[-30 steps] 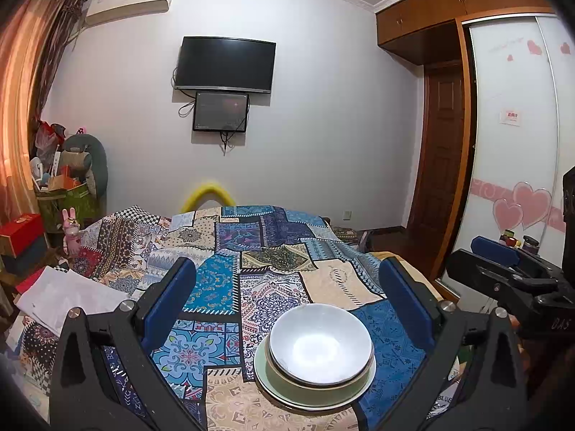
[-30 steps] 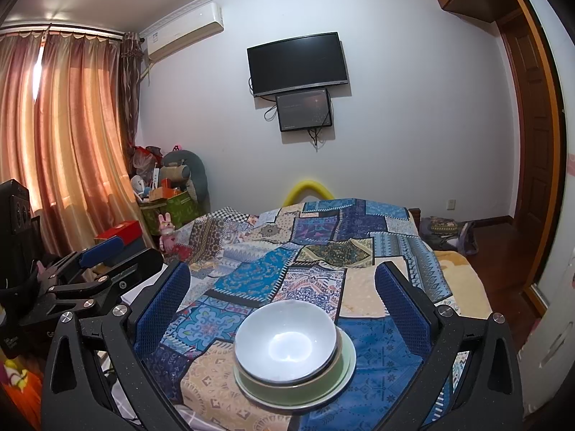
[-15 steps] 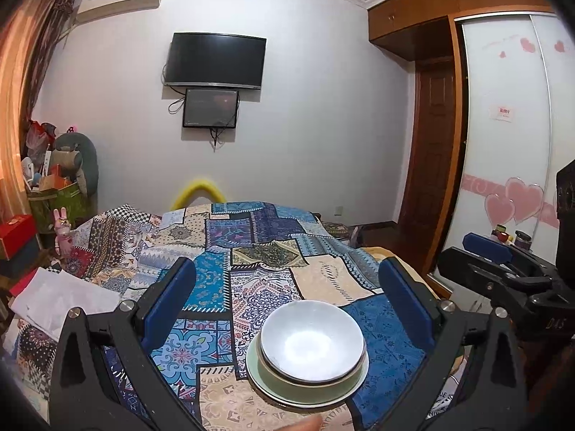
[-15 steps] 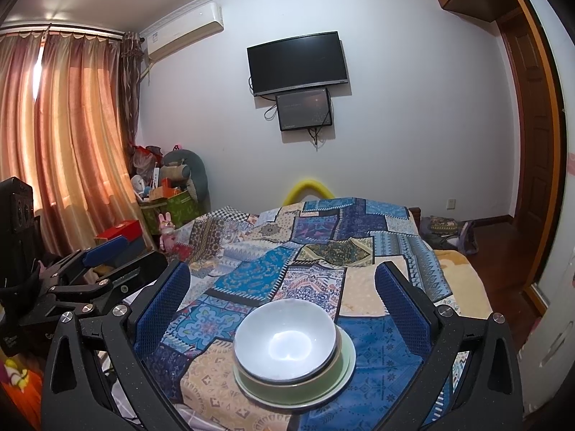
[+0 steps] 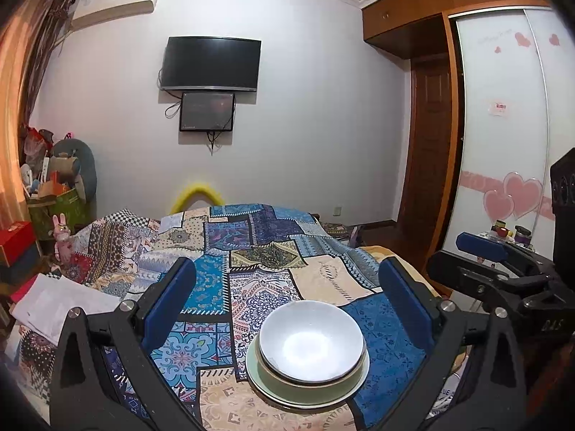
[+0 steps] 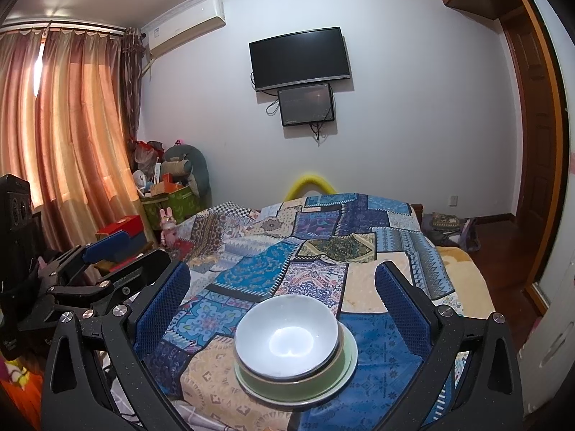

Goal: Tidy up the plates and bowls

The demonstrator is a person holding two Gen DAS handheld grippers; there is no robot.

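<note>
White bowl (image 5: 311,345) stacked on green plate (image 5: 287,391), both tongs spread wide.

The room was evenly but dimly lit. Daylight glowed orange through the curtains (image 6: 68,136), with one blown-out spot. A soft glare sat in the white bowl (image 6: 286,336). Both fisheye views bent the walls and darkened at the corners. Focus was sharp, with no motion blur.

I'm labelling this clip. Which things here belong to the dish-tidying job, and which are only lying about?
Job:
white bowl
green bowl
plate
left tool
right tool

Lying about:
patchwork bedspread
television
toy rabbit
red box
</note>
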